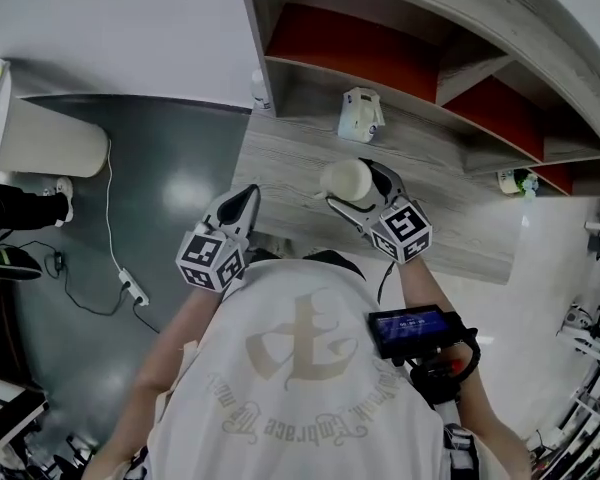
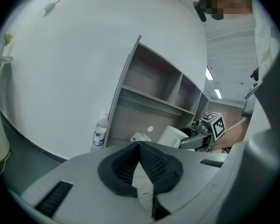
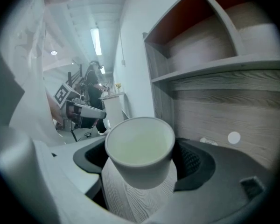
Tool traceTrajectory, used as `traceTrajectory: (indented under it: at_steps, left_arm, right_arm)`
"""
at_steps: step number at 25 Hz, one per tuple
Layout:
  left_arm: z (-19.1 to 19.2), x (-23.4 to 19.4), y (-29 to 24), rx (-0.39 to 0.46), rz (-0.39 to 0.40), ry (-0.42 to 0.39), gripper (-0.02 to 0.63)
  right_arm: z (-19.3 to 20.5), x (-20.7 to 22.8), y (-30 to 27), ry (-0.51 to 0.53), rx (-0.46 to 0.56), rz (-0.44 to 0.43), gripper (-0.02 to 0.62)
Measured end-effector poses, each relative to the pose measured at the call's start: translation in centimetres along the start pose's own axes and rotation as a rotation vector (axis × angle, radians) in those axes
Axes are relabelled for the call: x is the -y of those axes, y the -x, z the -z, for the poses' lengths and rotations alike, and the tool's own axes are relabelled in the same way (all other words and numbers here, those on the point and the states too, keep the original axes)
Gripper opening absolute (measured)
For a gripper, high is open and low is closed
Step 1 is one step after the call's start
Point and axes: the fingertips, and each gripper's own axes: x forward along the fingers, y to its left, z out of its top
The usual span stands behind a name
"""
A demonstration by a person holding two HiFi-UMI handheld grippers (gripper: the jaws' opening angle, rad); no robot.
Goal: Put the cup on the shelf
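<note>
A white paper cup (image 1: 347,180) hangs just above the grey wooden desk (image 1: 280,158), with my right gripper (image 1: 358,188) shut on its sides. In the right gripper view the cup (image 3: 140,155) is upright, mouth open and empty, between the black pads (image 3: 196,164). The shelf (image 1: 380,68) with red back panels rises behind the desk; its lower board (image 3: 224,66) sits above and right of the cup. My left gripper (image 1: 246,198) is shut and empty at the desk's near left edge. From the left gripper view (image 2: 140,146) the cup (image 2: 171,136) shows to the right.
A white packet (image 1: 360,115) lies on the desk under the shelf, beyond the cup. A clear bottle (image 1: 261,90) stands at the desk's back left corner, also seen as the bottle (image 2: 99,133). Another small bottle (image 1: 520,181) is at the far right. Cables run over the dark floor (image 1: 120,268).
</note>
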Motion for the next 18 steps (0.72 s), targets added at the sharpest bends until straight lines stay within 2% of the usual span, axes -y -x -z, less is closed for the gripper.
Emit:
traceTrajectory:
  at_steps: [8,18]
  left_arm:
    - [-1.0,0.9,-1.3,0.013,0.042,-0.008,0.002]
    - [-2.5,3.1,-2.4,0.026,0.101,-0.026,0.002]
  right_arm:
    - [-2.5,0.5,1.5,0.017,0.046,0.037,0.423]
    - [-6.0,0.3,3.8,0.050,0.102,0.031,0.423]
